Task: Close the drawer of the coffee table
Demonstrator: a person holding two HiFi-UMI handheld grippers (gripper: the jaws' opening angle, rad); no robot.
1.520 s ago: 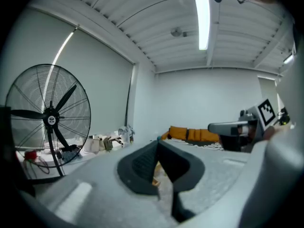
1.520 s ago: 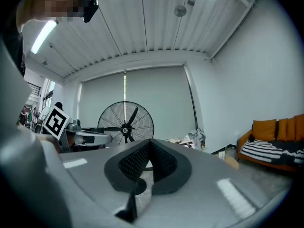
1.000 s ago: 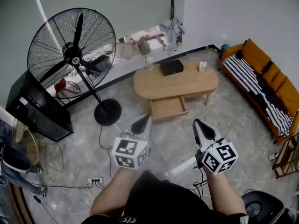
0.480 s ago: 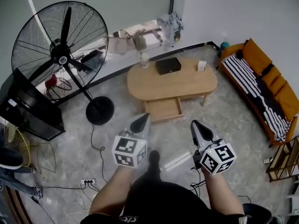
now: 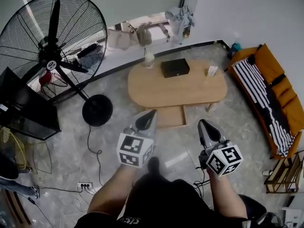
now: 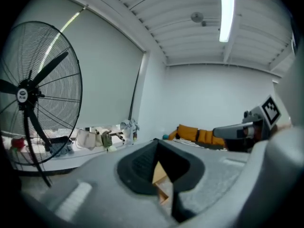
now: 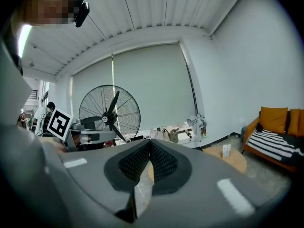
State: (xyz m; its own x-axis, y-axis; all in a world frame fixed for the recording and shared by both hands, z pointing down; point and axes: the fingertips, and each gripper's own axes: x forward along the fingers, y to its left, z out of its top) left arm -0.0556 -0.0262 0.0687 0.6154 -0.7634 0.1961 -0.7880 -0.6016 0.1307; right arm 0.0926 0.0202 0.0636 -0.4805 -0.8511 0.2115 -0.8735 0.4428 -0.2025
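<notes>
An oval wooden coffee table (image 5: 176, 88) stands ahead on the grey floor. Its drawer (image 5: 170, 117) is pulled out on the near side and looks empty. My left gripper (image 5: 151, 112) is shut with nothing in it, its tip in front of the drawer's left corner and above the floor. My right gripper (image 5: 203, 123) is also shut and empty, just right of the drawer's front. In the left gripper view the closed jaws (image 6: 159, 144) hide most of the table. The right gripper view shows shut jaws (image 7: 150, 144) and the table top (image 7: 233, 158) to the right.
A large standing fan (image 5: 48, 56) with a round base (image 5: 97, 109) is at the left, next to a black cabinet (image 5: 23, 109). An orange sofa (image 5: 274, 99) lines the right. A black box (image 5: 175, 68) and a small card (image 5: 212, 71) sit on the table. A power strip (image 5: 85, 186) and cables lie on the floor.
Both grippers have travelled forward toward the table, and the drawer now lies just beyond their tips. Both stayed shut. The drawer has not moved.
</notes>
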